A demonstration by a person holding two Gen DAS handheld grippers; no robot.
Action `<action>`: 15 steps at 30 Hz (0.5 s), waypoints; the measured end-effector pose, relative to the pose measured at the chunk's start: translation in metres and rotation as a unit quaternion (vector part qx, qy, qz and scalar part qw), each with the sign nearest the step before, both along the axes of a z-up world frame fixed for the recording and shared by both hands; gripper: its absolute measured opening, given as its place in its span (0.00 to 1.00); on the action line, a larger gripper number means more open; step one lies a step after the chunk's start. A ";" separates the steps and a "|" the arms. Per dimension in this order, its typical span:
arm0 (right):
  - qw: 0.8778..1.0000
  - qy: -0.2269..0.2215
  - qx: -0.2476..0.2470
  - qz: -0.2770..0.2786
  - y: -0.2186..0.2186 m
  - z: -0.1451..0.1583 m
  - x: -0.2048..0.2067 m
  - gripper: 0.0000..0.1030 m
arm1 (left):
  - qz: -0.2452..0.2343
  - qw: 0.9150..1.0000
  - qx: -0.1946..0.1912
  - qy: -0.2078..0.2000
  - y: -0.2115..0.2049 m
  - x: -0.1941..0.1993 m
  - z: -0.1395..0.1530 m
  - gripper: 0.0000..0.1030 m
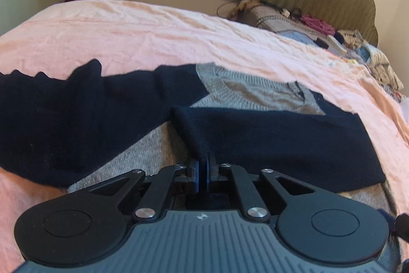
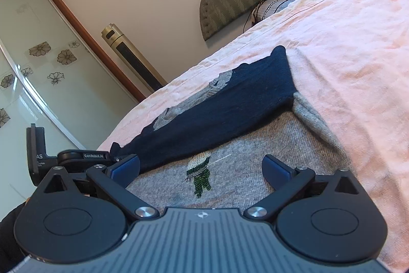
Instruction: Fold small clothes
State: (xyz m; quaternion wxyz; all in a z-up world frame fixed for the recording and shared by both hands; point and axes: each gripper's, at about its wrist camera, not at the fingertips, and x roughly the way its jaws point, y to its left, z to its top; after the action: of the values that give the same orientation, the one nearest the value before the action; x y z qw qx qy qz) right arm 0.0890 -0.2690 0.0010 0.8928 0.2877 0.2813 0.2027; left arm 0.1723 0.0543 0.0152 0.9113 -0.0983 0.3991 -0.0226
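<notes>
Your left hand-held gripper (image 1: 203,165) pinches the sweater's (image 1: 143,145) navy sleeve (image 1: 255,137), hiding its cuff; your right hand-held gripper (image 2: 200,166) gapes empty.

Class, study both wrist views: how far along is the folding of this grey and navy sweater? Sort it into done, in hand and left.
Done: one navy sleeve lies folded across the grey body on the pink sheet.
In hand: the left gripper is shut on a pinch of that sleeve's cuff end; the right gripper hovers open over the body.
Left: the other sleeve is spread out, and the body is unfolded.
</notes>
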 end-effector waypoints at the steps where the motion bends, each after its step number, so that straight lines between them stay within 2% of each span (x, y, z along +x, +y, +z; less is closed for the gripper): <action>1: 1.000 0.000 0.000 0.000 0.000 0.000 0.000 0.98 | -0.001 1.000 0.010 -0.001 -0.002 0.000 0.000 0.08; 4: 1.000 0.001 -0.001 -0.001 0.000 0.001 0.000 0.98 | 0.028 0.999 0.044 -0.012 -0.007 -0.005 0.012 0.18; 6: 1.000 0.009 -0.018 -0.011 -0.001 0.010 -0.001 0.97 | 0.038 0.997 0.048 -0.054 -0.008 -0.017 0.026 0.24; 8: 0.999 -0.016 -0.027 -0.021 0.000 0.031 0.001 0.99 | 0.022 0.994 0.035 -0.104 -0.009 -0.031 0.036 0.46; 9: 0.999 -0.037 -0.029 -0.018 0.001 0.043 0.007 1.00 | 0.011 0.992 0.031 -0.121 -0.013 -0.035 0.037 0.74; 10: 0.998 -0.052 -0.034 -0.014 0.003 0.053 0.016 1.00 | -0.002 0.991 0.031 -0.128 -0.017 -0.037 0.035 0.86; 12: 0.996 -0.051 -0.069 -0.002 0.012 0.065 0.052 1.00 | -0.032 0.992 0.037 -0.115 -0.029 -0.031 0.025 0.86; 15: 0.989 0.007 -0.147 0.009 0.031 0.055 0.115 1.00 | -0.047 0.997 0.028 -0.059 -0.040 -0.013 0.001 0.85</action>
State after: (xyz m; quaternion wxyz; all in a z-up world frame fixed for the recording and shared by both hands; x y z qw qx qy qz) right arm 0.2043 -0.2381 0.0563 0.9215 0.1520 0.3172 0.1647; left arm 0.1588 0.0148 0.0164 0.9336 -0.0525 0.3494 -0.0602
